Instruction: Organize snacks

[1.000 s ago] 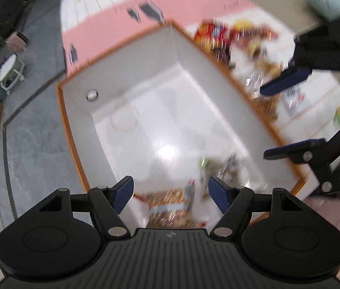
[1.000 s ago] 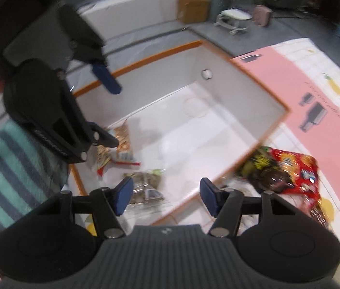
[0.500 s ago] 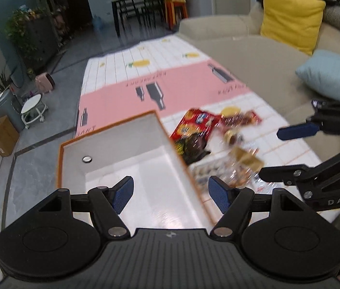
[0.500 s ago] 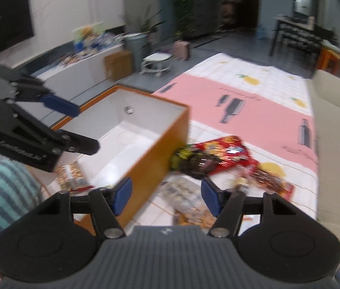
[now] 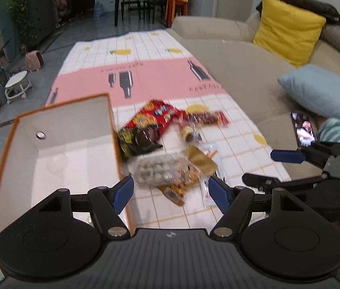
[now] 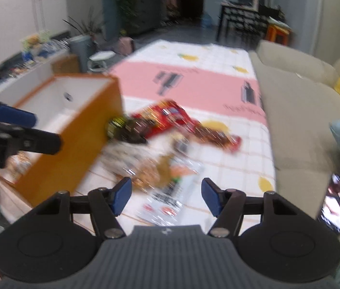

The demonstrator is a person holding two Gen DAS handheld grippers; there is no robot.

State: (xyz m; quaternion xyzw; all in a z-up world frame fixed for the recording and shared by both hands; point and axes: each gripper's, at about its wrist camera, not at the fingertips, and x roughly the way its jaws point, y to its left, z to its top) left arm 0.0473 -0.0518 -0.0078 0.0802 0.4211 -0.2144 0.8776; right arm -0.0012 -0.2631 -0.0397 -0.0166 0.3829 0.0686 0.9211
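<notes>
A beige sofa (image 5: pixel 242 77) borders a pink-and-white floor mat (image 5: pixel 160 77). On the mat stands an orange box (image 5: pixel 56 125) with a white inside. Just beside its right wall the snacks (image 5: pixel 167 154) lie in a loose heap, a red bag (image 5: pixel 155 115) at the far end touching the box. The left claw (image 5: pixel 170 190) and right claw (image 6: pixel 164 192) both hang over the heap, fingers apart, holding nothing.

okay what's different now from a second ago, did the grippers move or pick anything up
Both grippers swung from over the orange box to the snack pile on the mat beside it. The left gripper and right gripper remain open and empty; nothing was picked up. The snacks already in the box and the pile look unmoved.
</notes>
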